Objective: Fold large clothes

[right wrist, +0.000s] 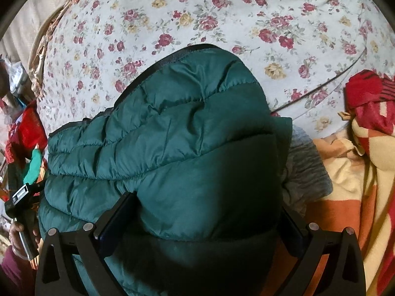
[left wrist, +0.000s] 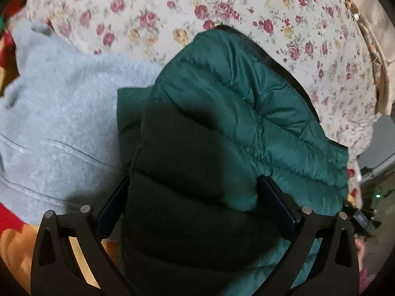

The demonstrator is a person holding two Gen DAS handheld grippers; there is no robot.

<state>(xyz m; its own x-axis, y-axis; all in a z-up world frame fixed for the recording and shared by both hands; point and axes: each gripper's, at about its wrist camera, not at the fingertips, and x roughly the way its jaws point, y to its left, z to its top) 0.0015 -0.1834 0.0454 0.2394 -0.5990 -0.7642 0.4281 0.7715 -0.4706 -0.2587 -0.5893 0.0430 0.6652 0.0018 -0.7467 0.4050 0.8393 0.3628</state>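
Green puffer jacket [right wrist: 172, 133] bunched on a flowered bed, seen from the right claw [right wrist: 205, 219].

The right claw's two dark fingers [right wrist: 116, 217] stand wide apart, one on each side of a puffy fold of the jacket that bulges between them; whether the pads press on it cannot be told. The jacket's black-trimmed edge curves along its far side, lying on the floral sheet [right wrist: 222, 19]. A grey knitted garment [right wrist: 306, 170] peeks out just right of the jacket, beside an orange, cream and red checked blanket [right wrist: 365, 162]. At the lower left, a hand [right wrist: 18, 236] in a maroon sleeve holds the other black tool [right wrist: 21, 197].
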